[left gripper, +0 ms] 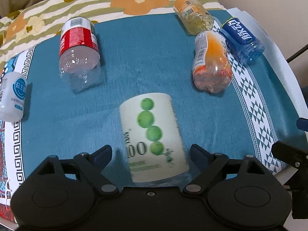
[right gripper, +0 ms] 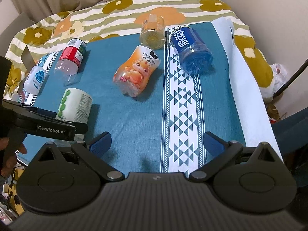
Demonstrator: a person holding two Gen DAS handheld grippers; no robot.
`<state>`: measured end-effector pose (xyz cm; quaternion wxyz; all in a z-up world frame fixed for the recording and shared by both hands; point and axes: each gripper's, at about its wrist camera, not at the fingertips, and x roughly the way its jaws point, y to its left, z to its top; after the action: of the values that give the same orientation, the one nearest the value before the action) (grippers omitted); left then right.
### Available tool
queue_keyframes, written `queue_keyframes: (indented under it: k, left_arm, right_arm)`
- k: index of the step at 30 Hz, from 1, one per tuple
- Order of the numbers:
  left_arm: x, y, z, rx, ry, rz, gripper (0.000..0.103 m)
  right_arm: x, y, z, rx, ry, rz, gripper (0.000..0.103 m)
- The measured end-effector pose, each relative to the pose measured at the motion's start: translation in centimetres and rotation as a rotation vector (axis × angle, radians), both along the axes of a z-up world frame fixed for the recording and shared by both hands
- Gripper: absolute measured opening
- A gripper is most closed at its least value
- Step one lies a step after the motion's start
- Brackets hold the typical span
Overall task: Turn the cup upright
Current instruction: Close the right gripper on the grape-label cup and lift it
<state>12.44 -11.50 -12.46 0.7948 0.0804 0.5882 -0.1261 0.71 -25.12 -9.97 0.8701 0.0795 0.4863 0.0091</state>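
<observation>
The left tongs (left gripper: 151,152) are spread wide, with the green-dotted cup (left gripper: 154,136) lying on its side between the fingers, touching neither pad as far as the blurred left wrist view shows. In the right wrist view the same cup (right gripper: 74,105) sits near the left edge of the teal cloth (right gripper: 130,115), which covers a bed with a flowered quilt (right gripper: 115,7). The right tongs (right gripper: 156,143) hang released above the cloth's near edge, gripping nothing. Other containers lie tipped over on the cloth: a red-labelled bottle (left gripper: 78,48) and a white bottle (left gripper: 12,96) toward the left edge, an orange bottle (right gripper: 137,71) in the middle, a yellow bottle (right gripper: 153,31) at the far edge, and just beside it a blue bottle (right gripper: 191,50) on the patterned white band (right gripper: 182,105).
</observation>
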Motion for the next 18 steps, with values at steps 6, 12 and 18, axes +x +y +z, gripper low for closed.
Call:
queue_keyframes:
  k: [6, 12, 18]
  left_arm:
    - [-0.3, 0.0, 0.5, -0.007, -0.001, -0.005, 0.093]
    - [-1.6, 0.3, 2.4, -0.052, -0.026, 0.015, 0.099]
    - [-3.7, 2.7, 4.9, -0.068, -0.078, 0.064, 0.103]
  right_arm:
    - [0.0, 0.0, 0.4, 0.0, -0.005, -0.008, 0.103]
    - [0.1, 0.3, 2.0, -0.019, -0.028, -0.021, 0.103]
    - [1.8, 1.5, 4.4, -0.008, -0.03, 0.004, 0.103]
